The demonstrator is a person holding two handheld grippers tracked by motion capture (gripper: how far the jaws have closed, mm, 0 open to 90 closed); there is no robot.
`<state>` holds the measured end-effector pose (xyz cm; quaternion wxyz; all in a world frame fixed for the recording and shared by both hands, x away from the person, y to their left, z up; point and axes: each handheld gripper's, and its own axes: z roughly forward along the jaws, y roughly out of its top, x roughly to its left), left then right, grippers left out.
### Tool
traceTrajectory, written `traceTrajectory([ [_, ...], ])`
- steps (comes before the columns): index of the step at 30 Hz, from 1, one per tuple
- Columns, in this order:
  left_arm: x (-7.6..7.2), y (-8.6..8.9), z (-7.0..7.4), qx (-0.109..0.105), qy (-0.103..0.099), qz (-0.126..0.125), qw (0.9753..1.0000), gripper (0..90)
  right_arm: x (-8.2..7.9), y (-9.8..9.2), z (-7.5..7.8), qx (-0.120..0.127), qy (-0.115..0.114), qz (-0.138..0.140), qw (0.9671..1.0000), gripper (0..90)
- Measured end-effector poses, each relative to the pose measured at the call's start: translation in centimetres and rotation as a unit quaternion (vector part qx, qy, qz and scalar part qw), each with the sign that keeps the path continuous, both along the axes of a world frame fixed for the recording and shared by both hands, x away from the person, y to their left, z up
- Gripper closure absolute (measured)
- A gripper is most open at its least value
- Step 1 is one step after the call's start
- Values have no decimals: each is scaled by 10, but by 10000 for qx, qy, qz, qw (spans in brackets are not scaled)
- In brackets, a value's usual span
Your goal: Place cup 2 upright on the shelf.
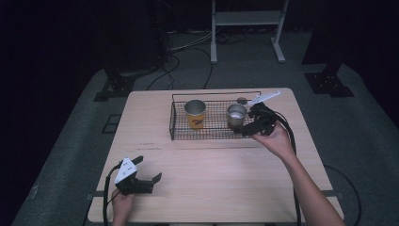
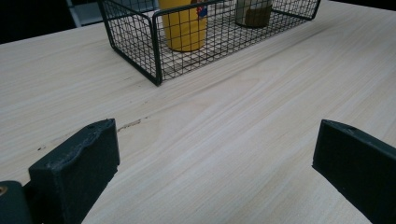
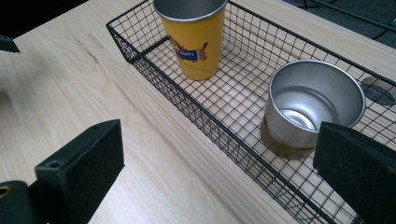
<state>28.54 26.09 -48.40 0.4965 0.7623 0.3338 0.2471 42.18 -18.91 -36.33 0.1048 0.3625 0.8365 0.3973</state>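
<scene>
Steel cup [image 3: 314,106]: stands upright and empty at the right end of the wire basket [image 3: 196,112], on a brown base.
Right gripper [image 1: 256,123]: held at the basket's right end, just beside the steel cup; its jaws stand wide apart, one over the bare table in front of the basket, the other close to the cup's side, clamped on nothing.
Yellow cup [image 3: 194,35]: upright in the same basket, well apart from the steel cup, with a small cartoon print on its side.
Basket: sits on the far half of the wooden table [image 1: 211,179].
Left gripper [image 1: 141,176]: low over the near left part of the table, jaws apart and empty, pointed toward the basket.
</scene>
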Motion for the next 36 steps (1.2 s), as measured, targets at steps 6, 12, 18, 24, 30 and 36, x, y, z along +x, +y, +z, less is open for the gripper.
traceTrajectory([
  [6,0,0,0,3,-4,1,10000,0,-7,-8,-3,27,-14,-43,10000,12],
  [12,0,0,0,10,-1,4,10000,0,-14,-16,-4,31,-32,-68,10000,12],
  [18,0,0,0,22,-1,0,10000,0,-22,-24,-8,62,-11,-99,9999,12],
  [24,0,0,0,34,-6,-1,10000,0,-29,-30,-13,111,13,-118,9999,13],
  [30,0,0,0,37,3,0,10000,0,-36,-35,-19,137,17,-124,9998,13],
  [36,0,-1,0,40,2,1,10000,0,-43,-39,-23,187,25,-150,9997,13],
])
